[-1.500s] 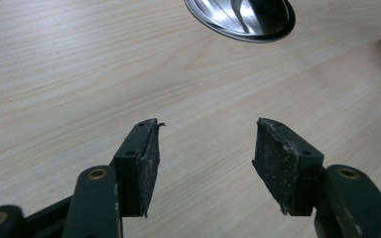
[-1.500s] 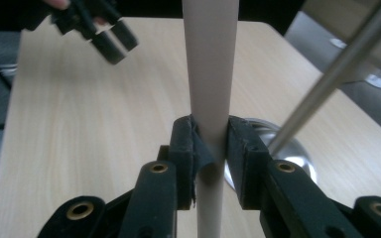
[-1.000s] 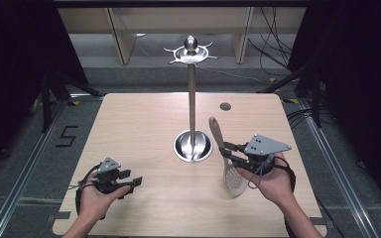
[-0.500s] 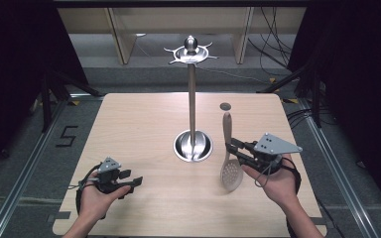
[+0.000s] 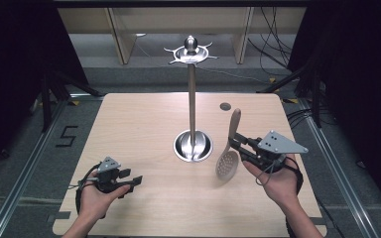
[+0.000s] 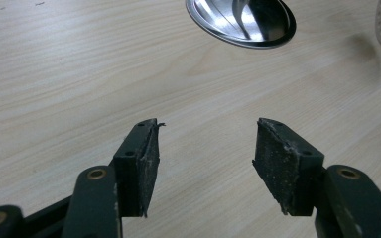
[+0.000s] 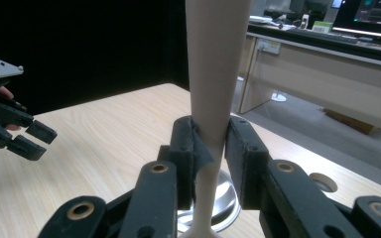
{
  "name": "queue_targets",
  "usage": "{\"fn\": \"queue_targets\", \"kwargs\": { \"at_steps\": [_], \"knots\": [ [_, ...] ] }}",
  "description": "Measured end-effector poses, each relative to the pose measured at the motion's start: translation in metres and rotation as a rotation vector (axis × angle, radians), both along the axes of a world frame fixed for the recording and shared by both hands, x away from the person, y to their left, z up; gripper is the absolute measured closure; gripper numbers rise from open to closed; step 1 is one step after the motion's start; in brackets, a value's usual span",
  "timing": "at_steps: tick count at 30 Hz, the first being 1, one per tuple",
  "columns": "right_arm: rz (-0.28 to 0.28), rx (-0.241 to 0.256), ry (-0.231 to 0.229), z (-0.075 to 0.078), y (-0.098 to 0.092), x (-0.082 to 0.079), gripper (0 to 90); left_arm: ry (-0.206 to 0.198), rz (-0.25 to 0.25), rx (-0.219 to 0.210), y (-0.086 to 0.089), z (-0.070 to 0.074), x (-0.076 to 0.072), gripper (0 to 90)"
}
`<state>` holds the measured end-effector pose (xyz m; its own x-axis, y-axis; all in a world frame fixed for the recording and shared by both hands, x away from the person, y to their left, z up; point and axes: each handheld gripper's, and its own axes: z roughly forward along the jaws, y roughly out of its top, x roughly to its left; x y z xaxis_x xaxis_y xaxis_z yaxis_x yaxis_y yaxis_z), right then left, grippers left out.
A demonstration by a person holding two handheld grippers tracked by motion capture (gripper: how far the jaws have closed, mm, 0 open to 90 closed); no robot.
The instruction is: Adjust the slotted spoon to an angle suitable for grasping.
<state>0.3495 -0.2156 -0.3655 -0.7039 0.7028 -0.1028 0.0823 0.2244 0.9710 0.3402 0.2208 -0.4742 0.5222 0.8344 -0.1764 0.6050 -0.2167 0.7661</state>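
High view, right tongs (image 5: 234,142) gripping spoon (image 5: 228,151)

Black left gripper (image 5: 129,179); black right gripper (image 5: 237,144), grey three-cornered plate (image 5: 281,143).

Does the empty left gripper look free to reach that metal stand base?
Probably yes. The left gripper is open, and bare table lies between it and the base.

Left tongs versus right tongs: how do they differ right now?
The left tongs stand open with nothing between them; the right tongs are shut on the slotted spoon. The left sits low over the table; the right holds its spoon upright near the stand. Both are hand-held.
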Motion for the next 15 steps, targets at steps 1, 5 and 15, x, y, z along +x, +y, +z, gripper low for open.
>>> {"fn": "queue_targets", "kwargs": {
  "at_steps": [1,5,15],
  "knots": [
    [-0.014,0.006,0.010,0.002,0.000,-0.002,75.0,-0.007,0.000,0.000,0.000,0.000,0.000,42.1],
    [-0.014,0.022,0.022,0.004,0.001,-0.005,74.9,-0.026,-0.001,-0.004,-0.002,0.001,0.001,42.1],
    [-0.048,0.016,0.012,0.014,0.001,-0.015,74.9,-0.076,-0.030,0.004,-0.005,0.005,0.001,41.6]
  ]
}}
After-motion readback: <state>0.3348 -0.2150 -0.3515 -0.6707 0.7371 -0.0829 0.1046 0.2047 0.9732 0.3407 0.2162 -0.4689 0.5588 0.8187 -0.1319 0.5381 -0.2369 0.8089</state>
